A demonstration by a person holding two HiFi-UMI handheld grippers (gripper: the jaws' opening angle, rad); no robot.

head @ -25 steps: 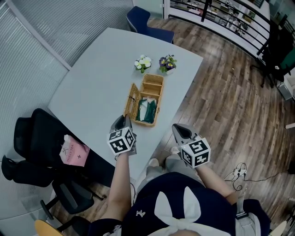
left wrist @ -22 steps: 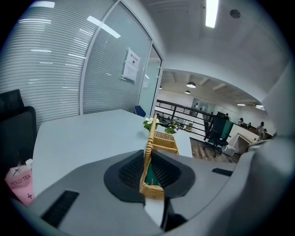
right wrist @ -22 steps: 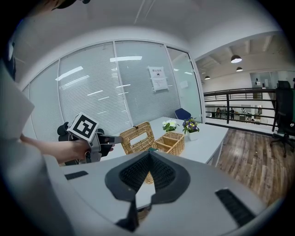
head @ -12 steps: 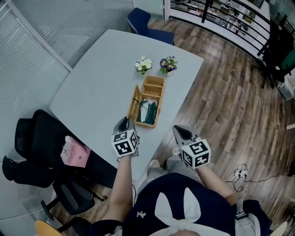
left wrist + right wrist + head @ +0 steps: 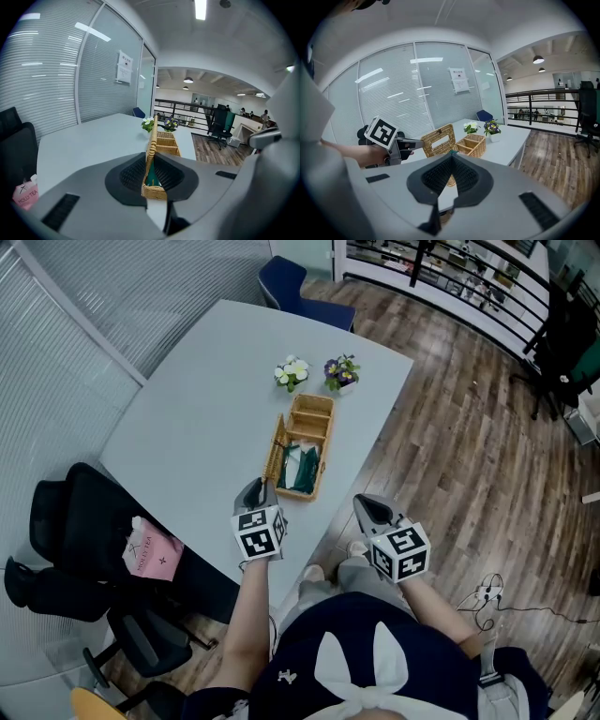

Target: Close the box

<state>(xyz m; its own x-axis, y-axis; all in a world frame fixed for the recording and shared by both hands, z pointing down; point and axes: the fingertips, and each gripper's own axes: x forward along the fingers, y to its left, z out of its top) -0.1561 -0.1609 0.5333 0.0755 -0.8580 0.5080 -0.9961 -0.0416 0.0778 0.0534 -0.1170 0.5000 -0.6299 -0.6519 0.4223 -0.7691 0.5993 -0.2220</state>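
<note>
The wicker box (image 5: 312,432) lies open on the grey table (image 5: 206,399), with green packets (image 5: 302,465) in its near half. Its lid (image 5: 275,448) stands nearly upright along the left side. My left gripper (image 5: 256,489) hovers just off the lid's near end, jaws almost together and nothing between them. In the left gripper view the lid (image 5: 152,140) shows edge-on straight ahead of the left gripper (image 5: 151,161). My right gripper (image 5: 366,506) hangs off the table's front edge, shut and empty. In the right gripper view, the right gripper (image 5: 451,158) faces the lid (image 5: 439,140) and the box (image 5: 472,144).
Two small flower pots, white (image 5: 291,372) and purple (image 5: 340,369), stand just beyond the box. A black office chair (image 5: 75,521) with a pink bag (image 5: 150,552) sits at the table's left, a blue chair (image 5: 291,282) at the far end. Wooden floor lies to the right.
My left gripper has moved forward and to the right, up to the lid's near end. The lid stands steeper than before. The right gripper has barely shifted.
</note>
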